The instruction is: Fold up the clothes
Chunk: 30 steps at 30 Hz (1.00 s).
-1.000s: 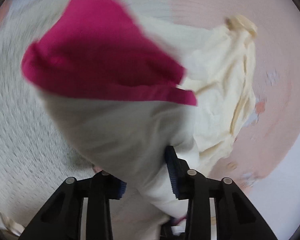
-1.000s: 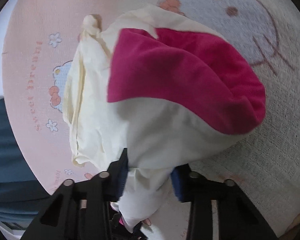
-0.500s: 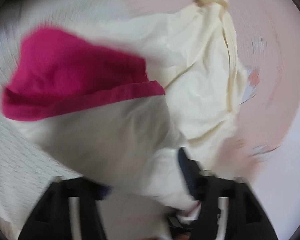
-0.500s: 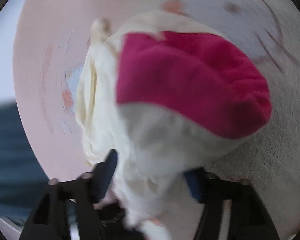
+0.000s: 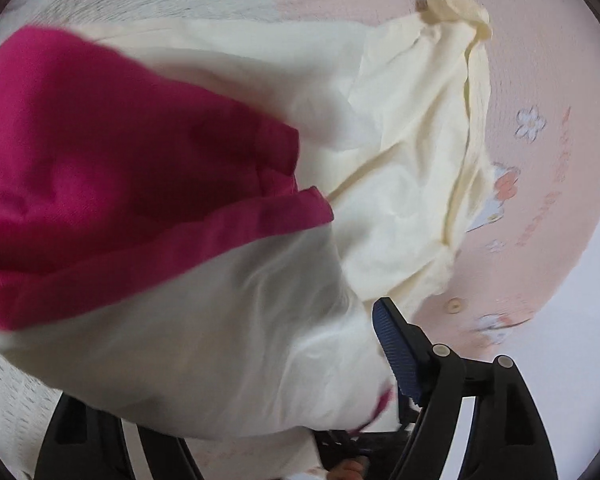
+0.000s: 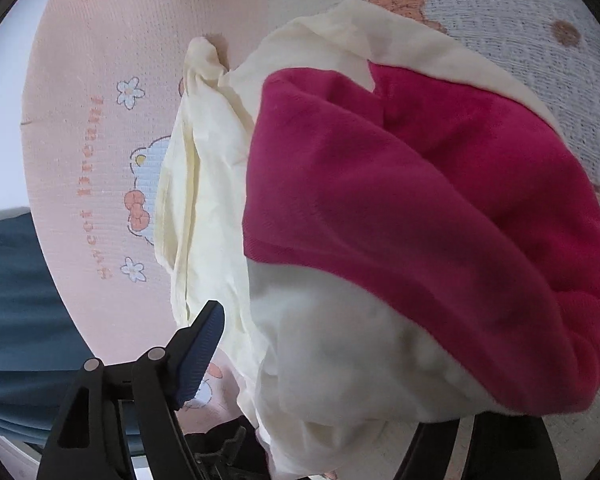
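Observation:
A cream garment (image 5: pixel 412 152) with a magenta part (image 5: pixel 112 168) lies bunched on the pink mat (image 5: pixel 548 80). My left gripper (image 5: pixel 240 364) sits at its near edge with jaws opening. The right blue pad (image 5: pixel 396 356) stands just off the cloth, and the cream fabric drapes over the left finger and hides it. In the right wrist view the same cream garment (image 6: pixel 204 208) and magenta part (image 6: pixel 420 208) fill the frame. My right gripper (image 6: pixel 332 364) has jaws opening. Its left blue pad (image 6: pixel 204 356) is bare, and cloth hides the right finger.
The mat carries cartoon prints and a white knitted area (image 6: pixel 520 32). A dark blue fabric, perhaps a person's clothing (image 6: pixel 12 300), lies beyond the mat's left edge in the right wrist view. Pale floor (image 5: pixel 588 320) borders the mat on the right.
Both grippers have spread their jaws and let go of the cream cloth they pinched. The garment has slumped wider toward both cameras.

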Tool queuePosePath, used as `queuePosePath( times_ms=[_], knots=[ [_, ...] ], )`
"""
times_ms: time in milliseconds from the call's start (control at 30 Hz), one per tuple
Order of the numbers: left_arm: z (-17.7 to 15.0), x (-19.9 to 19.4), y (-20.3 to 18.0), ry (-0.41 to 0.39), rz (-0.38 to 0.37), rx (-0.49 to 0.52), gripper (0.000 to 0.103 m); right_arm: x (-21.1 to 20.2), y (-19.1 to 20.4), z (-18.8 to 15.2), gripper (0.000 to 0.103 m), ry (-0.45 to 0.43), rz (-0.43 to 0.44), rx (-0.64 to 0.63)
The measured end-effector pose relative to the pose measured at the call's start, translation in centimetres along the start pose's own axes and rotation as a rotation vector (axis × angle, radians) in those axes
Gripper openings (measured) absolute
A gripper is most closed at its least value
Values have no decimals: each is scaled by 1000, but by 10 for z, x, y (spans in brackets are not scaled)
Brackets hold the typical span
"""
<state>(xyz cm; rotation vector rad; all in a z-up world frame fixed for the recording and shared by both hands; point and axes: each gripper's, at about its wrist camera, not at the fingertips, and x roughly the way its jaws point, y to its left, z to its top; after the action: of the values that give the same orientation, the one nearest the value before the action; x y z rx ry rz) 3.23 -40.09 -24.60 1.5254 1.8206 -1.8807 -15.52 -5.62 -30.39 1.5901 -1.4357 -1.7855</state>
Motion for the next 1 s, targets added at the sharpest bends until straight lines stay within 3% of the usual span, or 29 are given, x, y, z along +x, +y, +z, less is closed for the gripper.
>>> queuePosePath(
  times_ms=[33,67,100,200,233,367,500,600,700,900,1000],
  knots=[
    [-2,-2,-2,-7,28,15,74,1,3,0,72,1,-22,-23],
    [-4,-3,-4,-15,55,30,69,2,7,0,58,2,-68,-51],
    [-7,-5,-9,-19,130,62,56,3,12,-1,40,2,-134,-84],
    [-16,-7,-26,-43,289,188,43,8,27,0,30,17,-242,-199],
    [-22,-8,-33,-60,348,238,40,11,34,0,29,25,-283,-245],
    [-43,-19,-51,-117,470,351,32,18,65,-8,27,15,-439,-422],
    [-64,-33,-55,-136,537,424,29,18,90,-27,25,-14,-560,-630],
    [-85,-49,-52,-137,577,493,28,5,102,-37,25,-38,-598,-723],
    [-111,-67,-49,-139,627,584,28,-11,104,-40,25,-27,-599,-728],
    [-150,-103,-17,-103,645,662,28,-40,92,-47,25,8,-606,-682],
    [-137,-112,-6,-68,651,629,28,-48,83,-51,25,23,-608,-671]
  ],
)
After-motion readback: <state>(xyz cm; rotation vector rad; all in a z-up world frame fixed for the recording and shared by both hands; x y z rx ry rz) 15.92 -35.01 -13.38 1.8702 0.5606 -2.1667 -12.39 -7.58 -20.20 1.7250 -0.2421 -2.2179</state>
